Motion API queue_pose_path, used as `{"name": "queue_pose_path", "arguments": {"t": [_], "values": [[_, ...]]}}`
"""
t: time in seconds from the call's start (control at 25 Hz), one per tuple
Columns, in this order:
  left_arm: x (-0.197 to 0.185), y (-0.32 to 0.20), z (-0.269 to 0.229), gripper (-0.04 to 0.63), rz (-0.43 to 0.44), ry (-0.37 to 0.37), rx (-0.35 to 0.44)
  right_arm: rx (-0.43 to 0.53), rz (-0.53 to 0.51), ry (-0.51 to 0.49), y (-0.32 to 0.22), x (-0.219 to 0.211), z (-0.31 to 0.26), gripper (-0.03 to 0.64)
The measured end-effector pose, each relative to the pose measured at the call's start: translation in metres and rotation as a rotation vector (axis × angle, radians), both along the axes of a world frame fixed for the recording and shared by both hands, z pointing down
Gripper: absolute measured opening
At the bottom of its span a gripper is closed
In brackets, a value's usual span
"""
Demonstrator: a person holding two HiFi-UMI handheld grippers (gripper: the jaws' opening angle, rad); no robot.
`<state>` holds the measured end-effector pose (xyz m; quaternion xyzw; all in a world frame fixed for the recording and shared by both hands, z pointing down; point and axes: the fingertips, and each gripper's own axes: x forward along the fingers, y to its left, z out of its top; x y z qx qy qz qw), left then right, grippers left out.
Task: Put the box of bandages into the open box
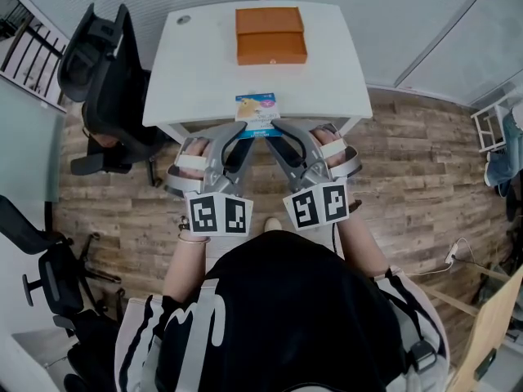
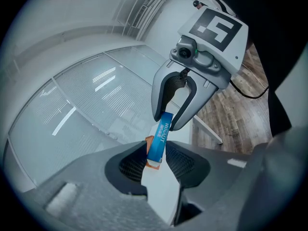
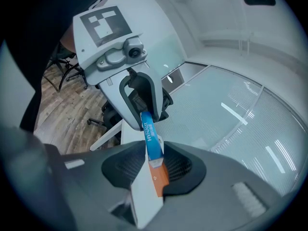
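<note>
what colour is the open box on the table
The open box is orange, clearest in the head view.

Desk [image 1: 204, 64]: white, rectangular, standing on the floor.
Round cap [image 1: 183, 20]: small and grey, near the desk's far left corner.
Office chair [image 1: 110, 72]: black, just beside the desk's left edge.
Second chair [image 1: 49, 276]: black, well apart from the desk.
Floor [image 1: 409, 178]: brown wooden planks.
Cable [image 1: 453, 256]: thin, lying on the floor at the right.
</note>
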<state>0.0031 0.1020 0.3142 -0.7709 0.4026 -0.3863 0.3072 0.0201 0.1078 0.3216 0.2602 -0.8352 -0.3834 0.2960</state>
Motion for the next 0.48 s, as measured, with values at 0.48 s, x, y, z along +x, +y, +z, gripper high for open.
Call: {"name": "queue_pose_path", "arguments": {"t": [0.48], "values": [[-0.0021,-0.0107,-0.0046,0.123,-0.002,-0.004,0.011,0.01,-0.007,-0.011,-0.0108,-0.002,-0.0047,0.118]]}}
